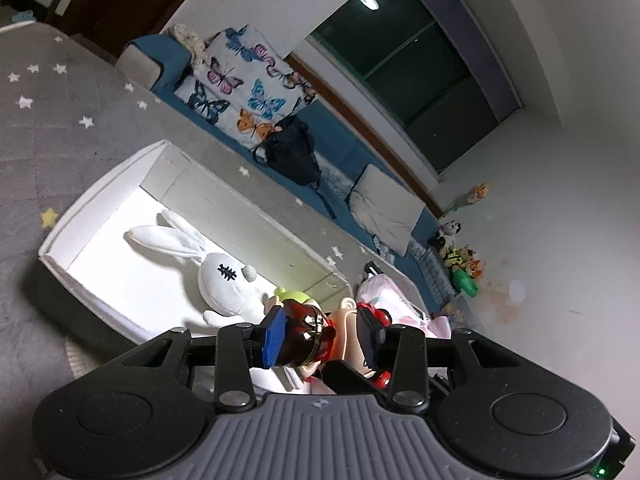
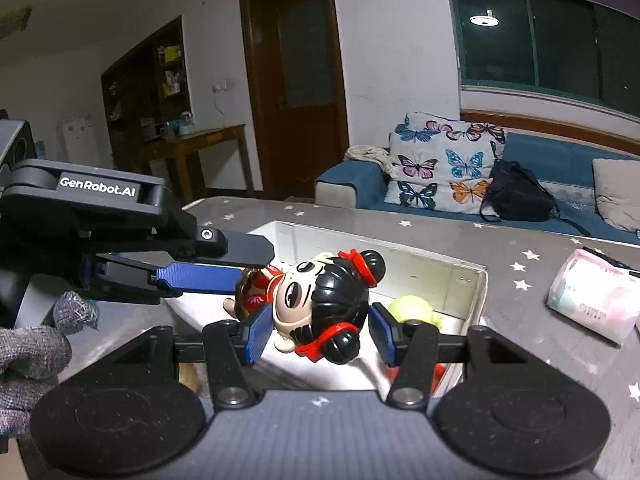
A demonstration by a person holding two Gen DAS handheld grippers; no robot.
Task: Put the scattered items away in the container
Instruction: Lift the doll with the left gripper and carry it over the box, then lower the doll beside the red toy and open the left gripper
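Observation:
A doll with black hair buns and red ties [image 2: 320,308] hangs over the white box [image 2: 476,292]. My right gripper [image 2: 318,338] has its blue pads on both sides of the doll's head. My left gripper [image 1: 320,338] is closed on the doll's red body [image 1: 304,332]; in the right wrist view its blue fingers [image 2: 196,276] reach in from the left. Inside the box [image 1: 100,184] lie a white plush rabbit [image 1: 216,268] and a yellow-green toy [image 2: 414,308].
The box stands on a grey star-patterned surface [image 2: 540,248]. A pink-white packet [image 2: 592,300] lies on it to the right. Behind stand a blue sofa [image 2: 560,160] with a butterfly cushion [image 2: 440,164] and a black bag [image 2: 516,192]. Soft toys [image 1: 464,260] sit by the wall.

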